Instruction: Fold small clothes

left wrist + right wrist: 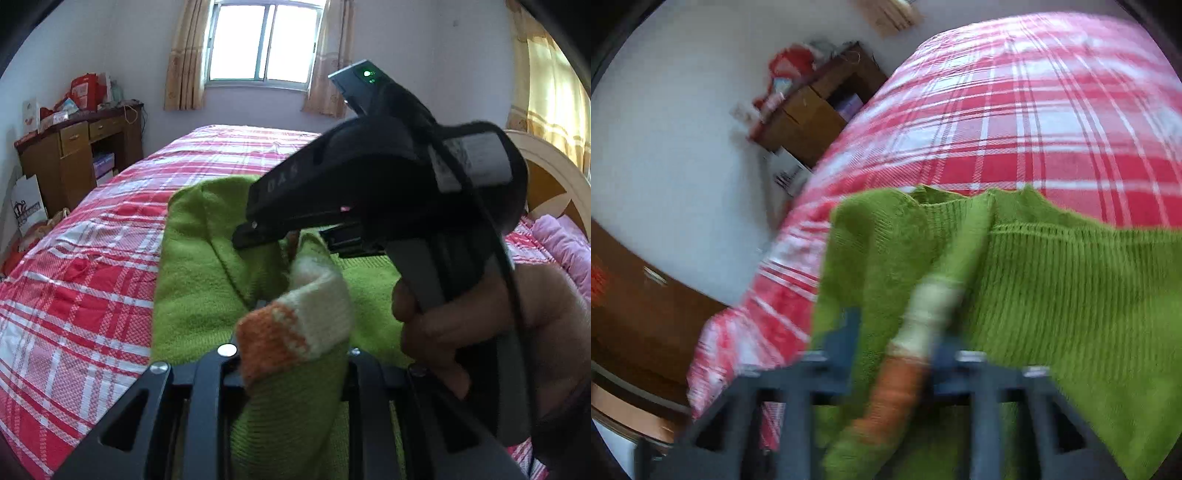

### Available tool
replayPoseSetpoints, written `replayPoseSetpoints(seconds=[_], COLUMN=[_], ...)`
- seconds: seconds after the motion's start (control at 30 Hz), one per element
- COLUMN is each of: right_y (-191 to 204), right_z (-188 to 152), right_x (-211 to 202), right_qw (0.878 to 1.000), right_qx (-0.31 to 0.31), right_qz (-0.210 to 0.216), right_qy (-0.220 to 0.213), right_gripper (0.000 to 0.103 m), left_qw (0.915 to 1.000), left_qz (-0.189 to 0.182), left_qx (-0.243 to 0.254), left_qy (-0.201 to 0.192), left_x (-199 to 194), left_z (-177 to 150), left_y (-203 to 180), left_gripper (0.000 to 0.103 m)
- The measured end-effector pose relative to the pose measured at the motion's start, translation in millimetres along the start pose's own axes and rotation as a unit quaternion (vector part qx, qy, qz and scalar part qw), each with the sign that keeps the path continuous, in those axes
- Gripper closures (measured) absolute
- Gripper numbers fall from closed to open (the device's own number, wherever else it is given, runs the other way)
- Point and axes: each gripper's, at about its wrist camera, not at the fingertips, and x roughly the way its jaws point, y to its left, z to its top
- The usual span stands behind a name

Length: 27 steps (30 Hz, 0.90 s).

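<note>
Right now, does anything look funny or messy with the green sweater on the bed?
Yes. The green sweater is rumpled on the plaid bedspread, not flat. Its striped sleeve is bunched up between the left hand-held gripper's fingers, and the right hand-held gripper pinches it too.

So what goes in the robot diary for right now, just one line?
step: folding | item: green sweater on plaid bed | left gripper: shut on striped sleeve | right gripper: shut on sleeve
</note>
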Motion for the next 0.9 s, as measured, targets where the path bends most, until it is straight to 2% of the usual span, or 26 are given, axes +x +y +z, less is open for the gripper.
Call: replayPoseSetpoints(seconds=[0.07, 0.17, 0.33, 0.43, 0.53, 0.63, 0.9], right_y=[1.1, 4.4, 9.6, 5.1, -20.8, -43.8, -126.1], right_z=[-2.9, -10.9, -12.7, -7.7, -5.9, -11.9, -33.8], right_x=[-0.8, -14.1, -51.0, -70.7, -97.2, -112.6, -136.7], right_qw=[1.0, 0.998, 0.994, 0.993, 0.993, 0.993, 0.994], right_qx=[-0.014, -0.035, -0.066, -0.069, -0.049, -0.034, 0.018], right_qz=[-0.005, -0.014, -0.011, -0.005, 0.002, -0.006, -0.05], right_qy=[-0.011, -0.04, -0.084, -0.096, -0.106, -0.111, -0.096], right_gripper=[0.085, 0.089, 0.09, 0.09, 0.09, 0.09, 0.09], left_qw=[1.0, 1.0, 0.9995, 0.9989, 0.9975, 0.9963, 0.9913], left_qz=[0.0, 0.003, -0.003, -0.018, -0.031, -0.048, -0.072], left_qx=[0.001, 0.007, 0.026, 0.037, 0.059, 0.071, 0.106], left_qy=[0.0, -0.003, -0.02, -0.023, -0.023, -0.006, 0.032], left_x=[-0.6, -3.3, -20.0, -25.5, -23.4, -10.9, 21.9], left_z=[0.2, 1.4, 10.5, 19.7, 23.7, 23.0, 11.2], left_y=[-1.3, -6.1, -27.8, -47.0, -72.5, -99.3, -161.0], left_gripper=[0.081, 0.081, 0.081, 0.081, 0.081, 0.081, 0.081])
